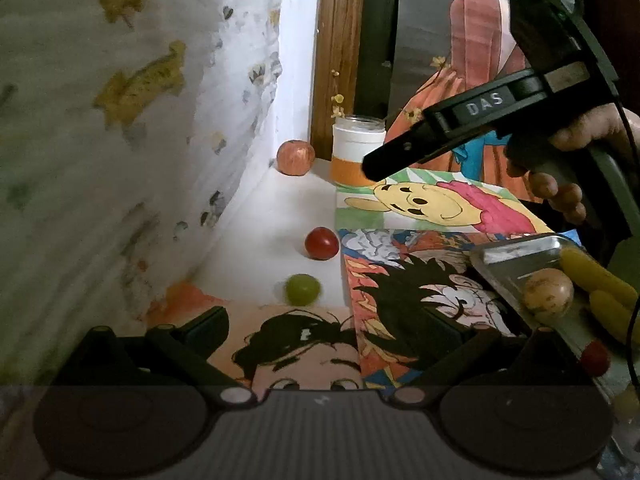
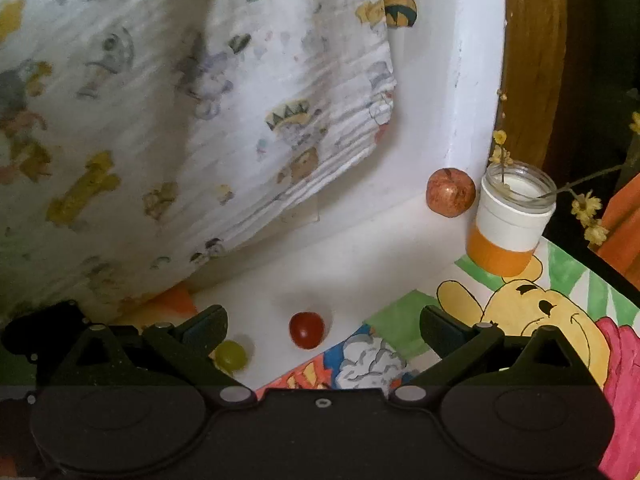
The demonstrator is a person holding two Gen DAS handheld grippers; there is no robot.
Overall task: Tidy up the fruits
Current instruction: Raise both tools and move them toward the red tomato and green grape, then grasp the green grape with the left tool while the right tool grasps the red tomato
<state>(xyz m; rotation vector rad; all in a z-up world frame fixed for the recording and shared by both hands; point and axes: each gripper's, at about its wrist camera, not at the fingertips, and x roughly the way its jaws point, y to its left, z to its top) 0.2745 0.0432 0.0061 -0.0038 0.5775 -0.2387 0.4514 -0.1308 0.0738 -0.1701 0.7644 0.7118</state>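
On the white surface lie a green grape (image 1: 303, 289), a red cherry tomato (image 1: 321, 243) and a reddish apple (image 1: 295, 157) in the far corner. All three show in the right wrist view: grape (image 2: 231, 355), tomato (image 2: 307, 329), apple (image 2: 450, 191). A metal tray (image 1: 516, 254) at the right holds a brown round fruit (image 1: 548, 292), yellow bananas (image 1: 600, 280) and a small red fruit (image 1: 595, 357). My left gripper (image 1: 340, 330) is open and empty, just short of the grape. My right gripper (image 2: 322, 326) is open and empty above the tomato; it also shows in the left wrist view (image 1: 374, 168).
A white and orange jar (image 2: 510, 220) with a dried flower sprig stands next to the apple. Cartoon drawings (image 1: 436, 204) cover the table. A printed cloth (image 2: 180, 120) hangs along the left wall. A wooden frame (image 1: 336, 52) rises behind the jar.
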